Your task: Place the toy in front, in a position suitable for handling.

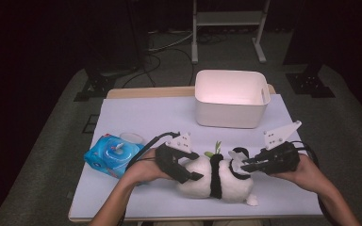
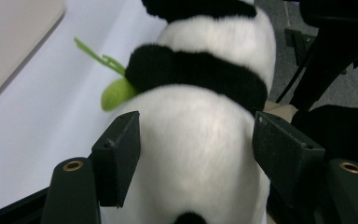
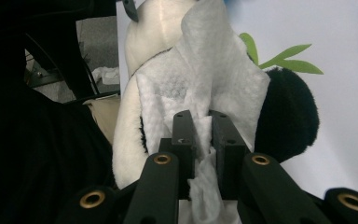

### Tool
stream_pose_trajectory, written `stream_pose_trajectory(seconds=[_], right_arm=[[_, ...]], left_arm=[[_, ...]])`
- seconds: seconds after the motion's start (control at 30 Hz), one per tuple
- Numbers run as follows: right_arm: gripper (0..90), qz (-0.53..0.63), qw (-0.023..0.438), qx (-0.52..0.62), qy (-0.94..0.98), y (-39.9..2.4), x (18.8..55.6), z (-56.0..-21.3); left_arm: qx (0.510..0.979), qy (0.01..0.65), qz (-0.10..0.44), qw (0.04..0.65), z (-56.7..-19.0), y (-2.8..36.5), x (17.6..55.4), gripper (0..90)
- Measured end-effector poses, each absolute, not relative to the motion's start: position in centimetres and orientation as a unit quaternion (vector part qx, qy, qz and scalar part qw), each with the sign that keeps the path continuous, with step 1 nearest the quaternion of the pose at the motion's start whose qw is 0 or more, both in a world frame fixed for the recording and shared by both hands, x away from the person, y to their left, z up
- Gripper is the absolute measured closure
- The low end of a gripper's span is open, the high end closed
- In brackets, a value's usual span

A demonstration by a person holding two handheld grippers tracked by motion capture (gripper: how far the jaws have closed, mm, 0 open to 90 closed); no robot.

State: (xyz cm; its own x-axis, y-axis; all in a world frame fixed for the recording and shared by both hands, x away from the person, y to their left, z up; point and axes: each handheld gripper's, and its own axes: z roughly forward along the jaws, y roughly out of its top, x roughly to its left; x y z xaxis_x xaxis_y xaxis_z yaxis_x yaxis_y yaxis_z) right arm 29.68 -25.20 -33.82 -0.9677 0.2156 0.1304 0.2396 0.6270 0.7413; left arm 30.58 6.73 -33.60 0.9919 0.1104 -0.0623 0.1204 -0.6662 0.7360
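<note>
Right gripper pinches a tissue against the panda head (probably wiping); left gripper straddles its body, jaws apart.

A: Where's the open room?

B: Wide bare desk between the white bin at the back and the plush panda up front.

A: And the left edge?

B: Tight. The blue tissue pack sits just beside the left gripper, blocking that side.
</note>
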Motion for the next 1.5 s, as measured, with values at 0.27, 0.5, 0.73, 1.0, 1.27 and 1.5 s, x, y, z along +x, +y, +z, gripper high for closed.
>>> stream_pose_trajectory(seconds=[0.27,0.5,0.73,1.0,1.27,1.5], right_arm=[[80.6,-0.403,-0.001,-0.112,-0.908,-25.0,29.2,-32.8],[80.6,-0.415,-0.017,-0.125,-0.901,-25.5,30.4,-31.7],[80.5,-0.409,-0.009,-0.123,-0.904,-24.9,30.6,-32.1],[80.5,-0.415,0.004,-0.108,-0.903,-24.6,29.5,-32.8],[80.1,-0.416,0.004,-0.103,-0.904,-24.6,28.6,-33.0],[80.0,-0.417,0.007,-0.1,-0.904,-24.8,28.2,-33.2]], left_arm=[[0.921,0.049,-0.006,0.385,-34.1,5.9,30.2,41.0],[0.921,0.044,-0.008,0.386,-34.2,6.1,29.9,40.6],[0.922,0.04,-0.016,0.384,-34.0,5.9,29.7,39.5],[0.923,0.029,-0.015,0.384,-33.1,5.4,29.6,38.0],[0.924,0.034,-0.021,0.38,-33.1,4.1,30.8,41.7],[0.929,0.038,-0.013,0.369,-33.1,3.6,32.0,49.2]])
